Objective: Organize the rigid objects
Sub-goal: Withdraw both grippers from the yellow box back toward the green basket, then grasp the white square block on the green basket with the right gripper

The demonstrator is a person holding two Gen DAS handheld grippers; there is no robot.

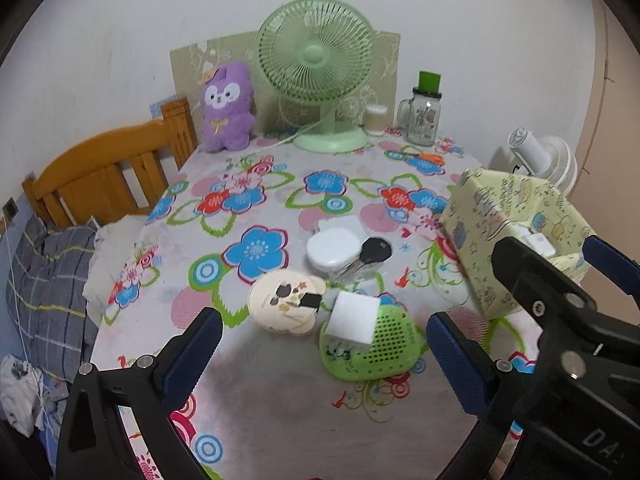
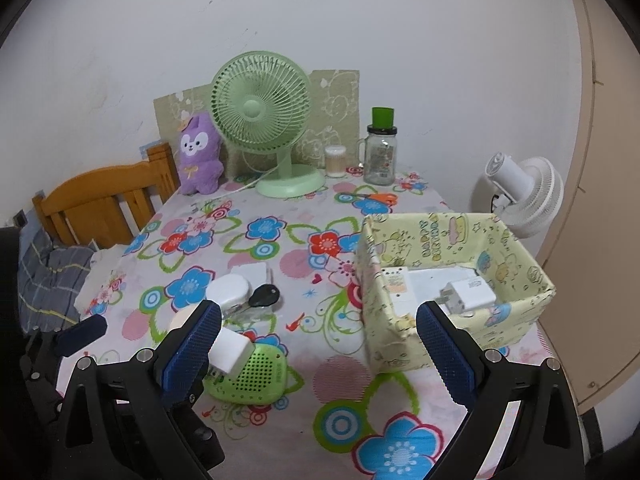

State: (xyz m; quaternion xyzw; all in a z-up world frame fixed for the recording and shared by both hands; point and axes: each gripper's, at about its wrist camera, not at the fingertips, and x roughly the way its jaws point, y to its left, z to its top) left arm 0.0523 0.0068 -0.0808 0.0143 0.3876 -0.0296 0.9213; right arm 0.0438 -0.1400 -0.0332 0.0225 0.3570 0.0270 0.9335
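Note:
A cluster of small objects lies mid-table: a green perforated speaker (image 1: pixel 372 344) with a white charger cube (image 1: pixel 354 316) on it, a cream round mirror (image 1: pixel 286 306), a white oval case (image 1: pixel 332 249), a black key fob (image 1: pixel 376 250) and a white flat adapter (image 1: pixel 340 224). A yellow patterned box (image 2: pixel 456 288) at the right holds a white charger (image 2: pixel 468 295) and a white flat device (image 2: pixel 396 286). My left gripper (image 1: pixel 324 356) is open and empty, just short of the speaker. My right gripper (image 2: pixel 318 350) is open and empty between speaker (image 2: pixel 248 376) and box.
A green desk fan (image 1: pixel 318 68), purple plush (image 1: pixel 226 108), glass jar with green lid (image 1: pixel 424 114), cotton-swab tub (image 1: pixel 376 120) and orange scissors (image 1: pixel 428 157) stand at the table's back. A wooden bed headboard (image 1: pixel 108 172) is on the left. A white fan (image 2: pixel 524 192) is on the right.

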